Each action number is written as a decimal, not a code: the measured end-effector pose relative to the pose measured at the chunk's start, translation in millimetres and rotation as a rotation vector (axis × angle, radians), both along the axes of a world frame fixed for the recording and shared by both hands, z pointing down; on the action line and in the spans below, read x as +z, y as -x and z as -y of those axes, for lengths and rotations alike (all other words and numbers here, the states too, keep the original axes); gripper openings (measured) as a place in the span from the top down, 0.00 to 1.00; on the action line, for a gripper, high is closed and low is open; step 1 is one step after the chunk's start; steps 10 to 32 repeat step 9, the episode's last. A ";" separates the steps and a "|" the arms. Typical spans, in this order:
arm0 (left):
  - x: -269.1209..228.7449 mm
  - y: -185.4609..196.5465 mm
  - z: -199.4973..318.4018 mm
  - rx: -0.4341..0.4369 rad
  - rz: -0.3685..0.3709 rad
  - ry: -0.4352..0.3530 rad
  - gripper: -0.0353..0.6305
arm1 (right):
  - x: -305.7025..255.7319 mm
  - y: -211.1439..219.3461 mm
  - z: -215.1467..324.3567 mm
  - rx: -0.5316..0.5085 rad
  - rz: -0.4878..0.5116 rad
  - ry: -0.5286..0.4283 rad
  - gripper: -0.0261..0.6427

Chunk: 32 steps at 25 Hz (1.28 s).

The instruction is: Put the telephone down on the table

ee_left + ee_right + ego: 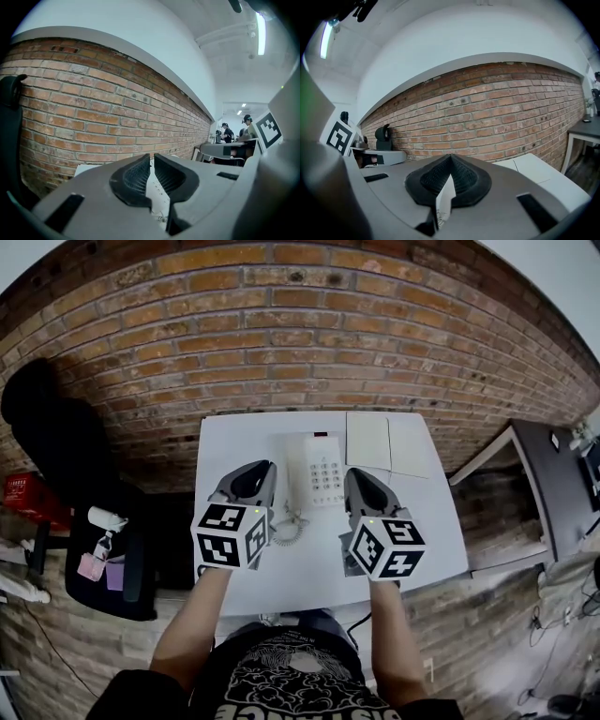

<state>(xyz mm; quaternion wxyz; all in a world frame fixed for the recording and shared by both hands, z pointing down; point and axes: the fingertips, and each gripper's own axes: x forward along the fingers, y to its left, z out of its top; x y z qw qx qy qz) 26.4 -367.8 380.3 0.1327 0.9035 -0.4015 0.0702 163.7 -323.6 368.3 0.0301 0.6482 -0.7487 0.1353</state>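
A white telephone (322,471) with a keypad lies on the white table (234,437), its coiled cord (289,527) trailing toward the near edge. It sits between my two grippers. The left gripper (255,469) hovers just left of the phone, shut with nothing in it. To the phone's right, the right gripper (356,475) is also shut and empty. In the left gripper view the jaws (151,157) meet, with a strip of the white telephone (158,197) showing below them. In the right gripper view the pads (451,157) press together in front of the brick wall.
Two white pads (368,440) lie at the table's far right, against the brick wall (300,334). A black chair (56,437) and a red box (23,498) stand to the left. Another desk (553,484) is at the right. People (227,133) stand far off.
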 end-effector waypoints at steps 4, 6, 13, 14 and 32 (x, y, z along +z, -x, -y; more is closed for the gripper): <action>0.1 -1.2 1.2 -0.002 -0.003 0.002 0.90 | 0.0 -1.1 0.1 0.000 -0.002 0.000 0.96; 1.3 -2.9 1.4 0.000 -0.002 0.005 0.90 | 0.8 -2.5 0.0 0.001 -0.003 0.001 0.96; 4.3 -5.3 1.4 0.005 0.001 0.011 0.90 | 2.4 -4.7 -0.2 0.005 -0.003 0.005 0.96; 4.3 -5.3 1.4 0.005 0.001 0.011 0.90 | 2.4 -4.7 -0.2 0.005 -0.003 0.005 0.96; 4.3 -5.3 1.4 0.005 0.001 0.011 0.90 | 2.4 -4.7 -0.2 0.005 -0.003 0.005 0.96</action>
